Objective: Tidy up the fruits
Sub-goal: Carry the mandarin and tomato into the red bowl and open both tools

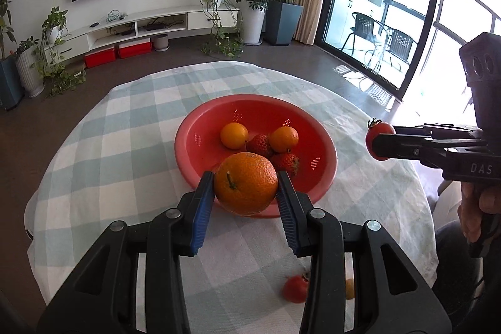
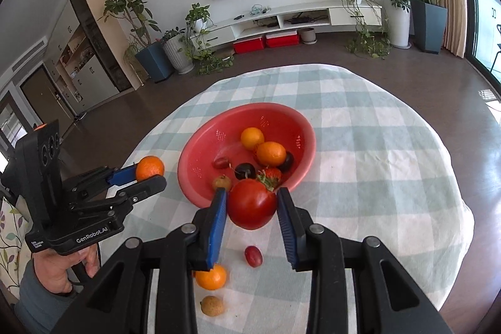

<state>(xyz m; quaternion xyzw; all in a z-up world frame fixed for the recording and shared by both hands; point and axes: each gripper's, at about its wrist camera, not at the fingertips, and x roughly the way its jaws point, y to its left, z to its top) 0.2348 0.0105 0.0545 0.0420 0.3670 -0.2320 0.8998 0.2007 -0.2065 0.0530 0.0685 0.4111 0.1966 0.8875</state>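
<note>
My left gripper (image 1: 245,187) is shut on a large orange (image 1: 245,182), held in the air just before the near rim of the red colander bowl (image 1: 200,127). My right gripper (image 2: 252,202) is shut on a red tomato (image 2: 252,204), also lifted near the bowl's (image 2: 200,146) front edge. Each gripper shows in the other's view: the right one (image 1: 380,143) with the tomato at the right, the left one (image 2: 150,172) with the orange at the left. Inside the bowl lie small oranges (image 2: 271,154), strawberries (image 1: 260,144), dark cherries (image 2: 245,170) and a grape.
On the checked tablecloth (image 2: 375,161) near me lie a small orange (image 2: 211,277), a red grape (image 2: 253,255), a brown longan (image 2: 212,305) and another longan (image 2: 221,182) by the bowl. A strawberry (image 1: 295,288) lies on the cloth. A hand (image 2: 56,271) holds the left gripper.
</note>
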